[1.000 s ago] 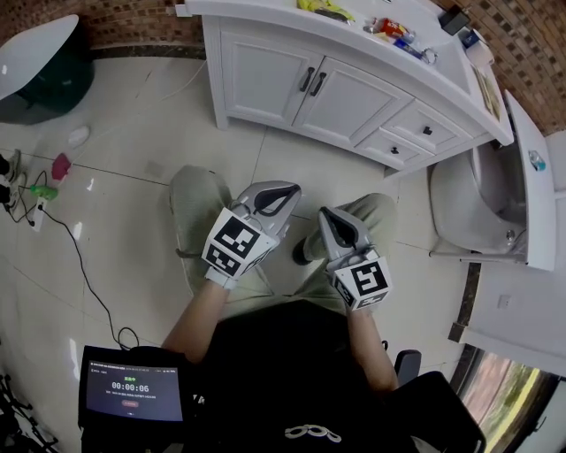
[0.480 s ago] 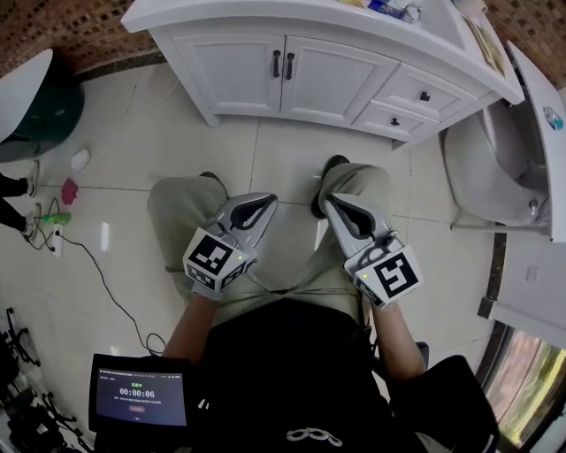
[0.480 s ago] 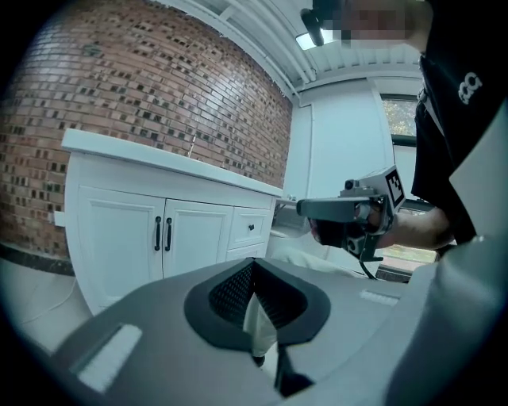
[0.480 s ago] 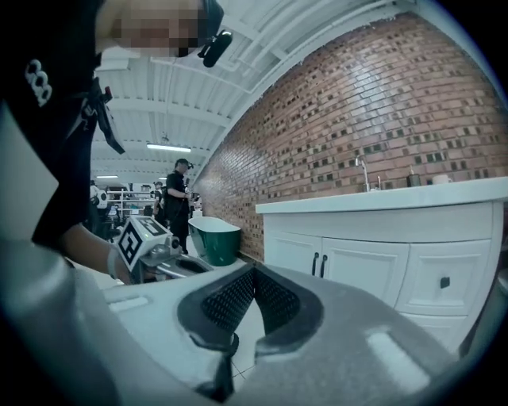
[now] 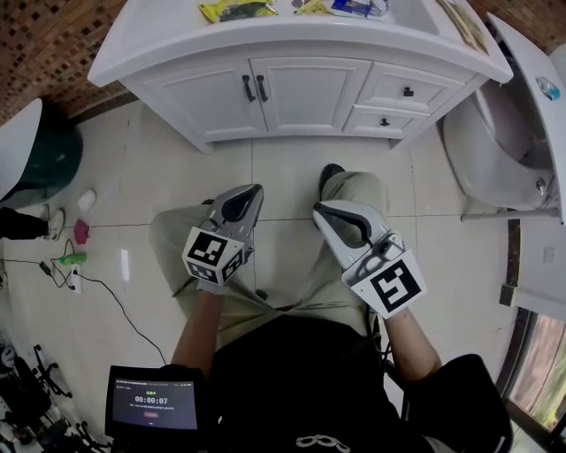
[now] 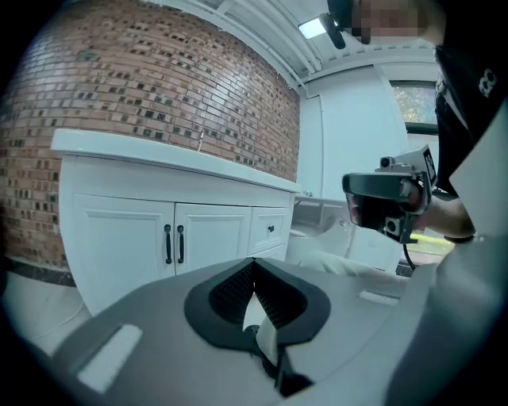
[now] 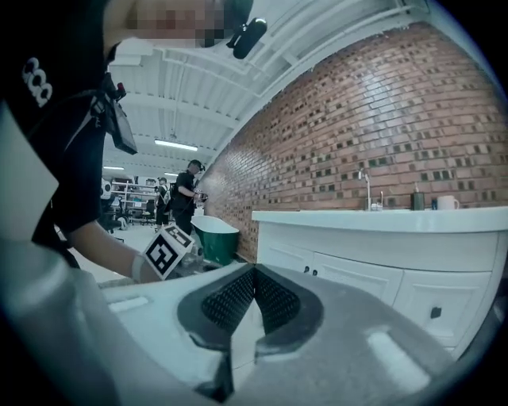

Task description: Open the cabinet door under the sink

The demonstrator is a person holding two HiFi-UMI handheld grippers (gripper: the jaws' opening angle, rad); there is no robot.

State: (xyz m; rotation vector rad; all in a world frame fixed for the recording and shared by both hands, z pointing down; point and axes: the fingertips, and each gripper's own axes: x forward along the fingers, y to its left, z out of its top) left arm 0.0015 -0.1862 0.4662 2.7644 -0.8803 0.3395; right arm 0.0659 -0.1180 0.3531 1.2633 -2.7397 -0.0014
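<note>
**A:** So, any writing to read?

**B:** Only on the tablet (image 5: pixel 152 400) at near left, by the person's elbow. Its screen shows 00:00:07; the smaller text is too tiny to read. Each tongs' cube has a black-and-white square marker, no words. Print on the packets (image 5: pixel 232 10) on the table (image 5: pixel 159 42) is too small to make out.

**A:** OK. Tongs?

**B:** L tongs (image 5: pixel 248 189) are clenched, jaws together, nothing btw them. R tongs (image 5: pixel 318 211) are the same: tips meet, empty. Both are held over the person's knees (image 5: pixel 190 226), pointing toward the far side, w/ a gap btw the two.

**A:** And the cabinet doors (image 5: pixel 305 93)?

**B:** There's a pair under the table on the far side, well apart from both tongs, w/ bare floor tiles (image 5: pixel 283 164) in between. The left one is ahead of L tongs and a bit to the left. The right one is ahead of the gap btw the two tongs. Both are shut, flush w/ the frame.

**A:** Looks?

**B:** White, each w/ a recessed panel. Each has a slim black vertical handle (image 5: pixel 248 88) at the meeting edge, so the two handles are just beside each other. To the right are two small drawers (image 5: pixel 407 91) w/ black knobs.

**A:** Anything else nearby?

**B:** A white toilet (image 5: pixel 495 150) at far right and a brick wall (image 5: pixel 53 35) at far left.
</note>
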